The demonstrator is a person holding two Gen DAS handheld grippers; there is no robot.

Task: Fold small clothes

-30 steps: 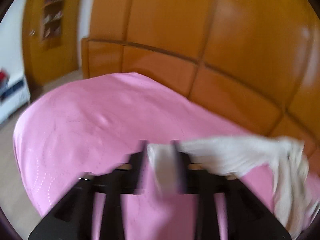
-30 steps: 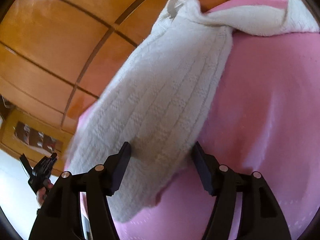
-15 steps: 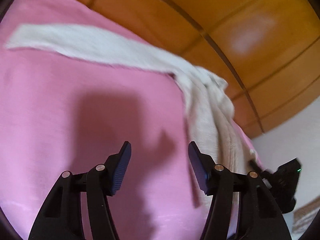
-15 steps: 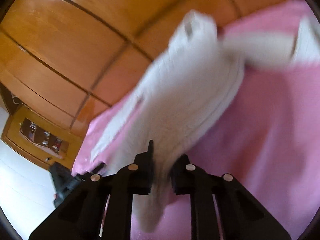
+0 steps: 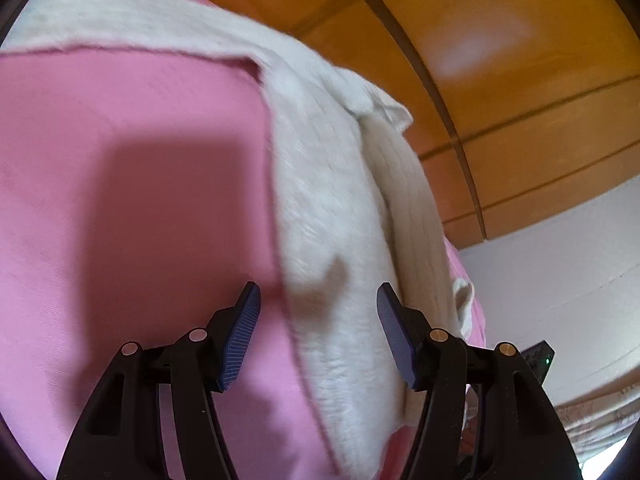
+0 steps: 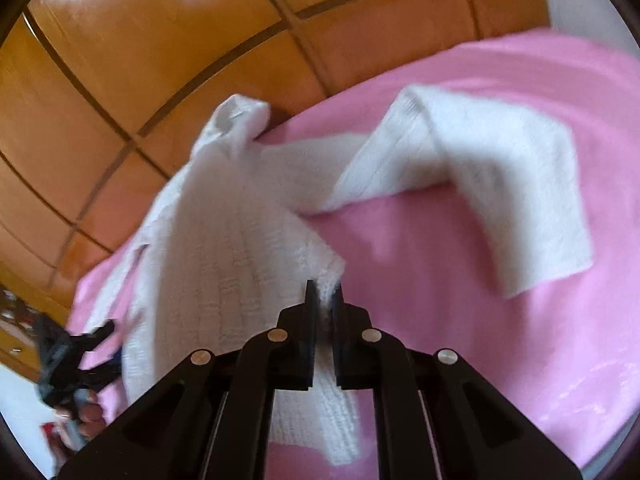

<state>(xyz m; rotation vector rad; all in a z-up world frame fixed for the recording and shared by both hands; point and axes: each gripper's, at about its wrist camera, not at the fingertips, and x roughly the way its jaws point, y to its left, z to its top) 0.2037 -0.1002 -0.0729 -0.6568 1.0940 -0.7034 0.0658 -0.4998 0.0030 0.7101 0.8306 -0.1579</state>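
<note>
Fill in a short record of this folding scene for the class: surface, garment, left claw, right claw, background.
surface: pink bedsheet
garment: white knit sweater, lying spread on the sheet, one sleeve bent over
left claw: open, over the sweater's edge, not gripping it
right claw: shut on the sweater's edge
background: orange wooden panels

A pink bedspread [image 5: 120, 200] is covering the bed and filling the near part of both views. Glossy orange-brown wooden panelling [image 6: 140, 60] is rising behind it on the far side, divided by dark grooves and catching soft glare (bright patches near the top). A pale wall [image 5: 560, 272] is showing at the right of the left view.
</note>
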